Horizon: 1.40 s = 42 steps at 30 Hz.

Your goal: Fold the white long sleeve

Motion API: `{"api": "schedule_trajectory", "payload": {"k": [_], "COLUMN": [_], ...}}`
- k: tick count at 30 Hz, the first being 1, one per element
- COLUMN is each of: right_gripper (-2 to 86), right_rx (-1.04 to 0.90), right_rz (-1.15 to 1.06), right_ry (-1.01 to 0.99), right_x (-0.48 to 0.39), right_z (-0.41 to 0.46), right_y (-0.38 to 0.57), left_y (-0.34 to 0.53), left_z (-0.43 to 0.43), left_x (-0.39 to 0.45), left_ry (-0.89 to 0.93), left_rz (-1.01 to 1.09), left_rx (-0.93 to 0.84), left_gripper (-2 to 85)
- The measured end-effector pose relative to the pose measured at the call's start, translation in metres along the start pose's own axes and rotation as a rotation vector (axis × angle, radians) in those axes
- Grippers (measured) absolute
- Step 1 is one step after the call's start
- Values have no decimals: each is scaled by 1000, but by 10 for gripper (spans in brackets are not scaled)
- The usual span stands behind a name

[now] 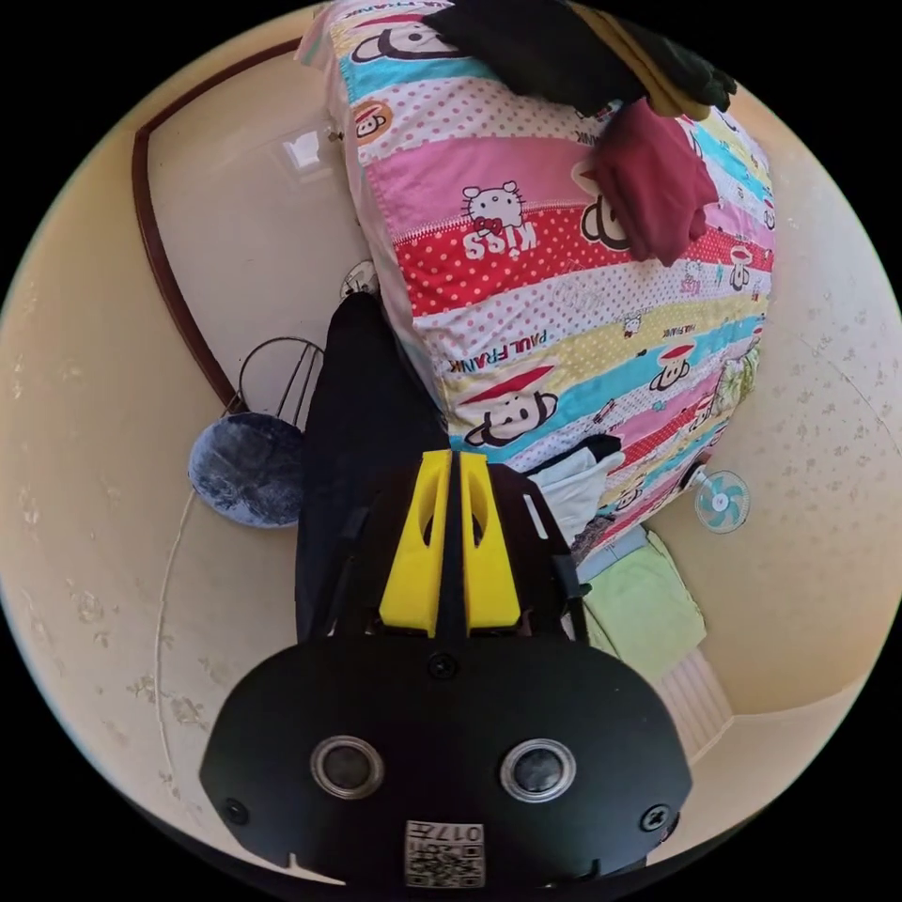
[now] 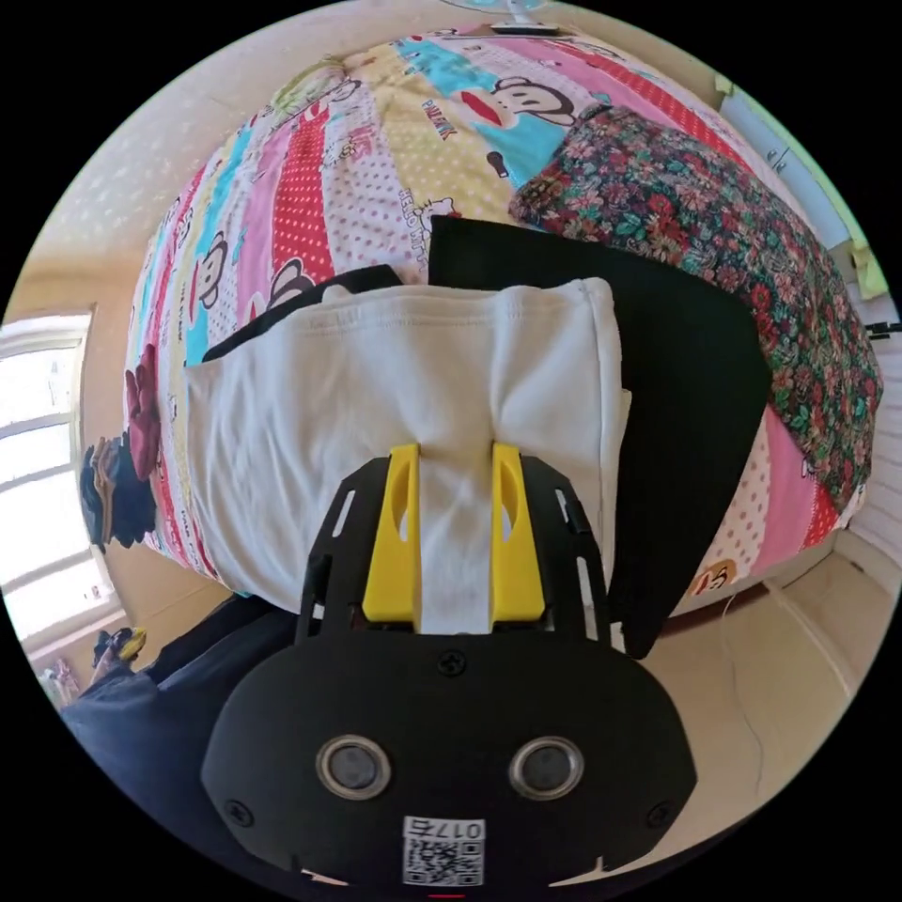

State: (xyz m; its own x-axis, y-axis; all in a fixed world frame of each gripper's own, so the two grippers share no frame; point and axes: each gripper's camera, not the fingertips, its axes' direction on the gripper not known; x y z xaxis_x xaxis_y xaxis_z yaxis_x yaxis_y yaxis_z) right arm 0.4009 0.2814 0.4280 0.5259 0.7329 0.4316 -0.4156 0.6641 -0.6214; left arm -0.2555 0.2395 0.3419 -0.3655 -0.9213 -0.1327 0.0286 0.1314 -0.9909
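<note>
Two sets of tongs are in play: the right tongs [image 2: 456, 531] have their jaws apart with a bunch of the white shirt [image 2: 376, 404] running between them, pressed on both sides as far as I can judge, while the left tongs [image 1: 451, 540] are clenched with nothing between the jaws, held off the bed [image 1: 564, 310] above the floor. The shirt lies folded on a black garment [image 2: 686, 376] at the bed's edge, beside a floral pillow [image 2: 714, 235]. To do this step well, the grip should hold the folded layers together (a loose layer would slip and undo the fold), and the free tongs should come in to steady the far edge. No true container shows; a round basin [image 1: 246, 470] sits on the floor, its contents unclear.
</note>
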Motion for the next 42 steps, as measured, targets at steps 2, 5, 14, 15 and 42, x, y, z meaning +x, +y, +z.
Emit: {"api": "schedule_trajectory", "payload": {"k": [2,5,14,15,42], "right_gripper": [43,30,13,12,110], "right_rx": [-20,-31,-590,-556,-328], "right_rz": [-70,-280,-132,-105,-188], "right_ry": [8,-125,-138,-143,32], "right_x": [-18,-40,-9,-1,59], "right_z": [-19,-46,47,39,30], "right_y": [6,44,177,178,-90], "left_y": [1,10,51,52,90], "left_z": [14,37,172,180,393], "left_x": [18,63,174,181,257], "left_ry": [-49,-171,-531,-517,-393], "left_rz": [95,363,926,944,1039], "left_rx": [-17,-35,-243,-258,-397], "left_gripper": [2,2,41,46,55]}}
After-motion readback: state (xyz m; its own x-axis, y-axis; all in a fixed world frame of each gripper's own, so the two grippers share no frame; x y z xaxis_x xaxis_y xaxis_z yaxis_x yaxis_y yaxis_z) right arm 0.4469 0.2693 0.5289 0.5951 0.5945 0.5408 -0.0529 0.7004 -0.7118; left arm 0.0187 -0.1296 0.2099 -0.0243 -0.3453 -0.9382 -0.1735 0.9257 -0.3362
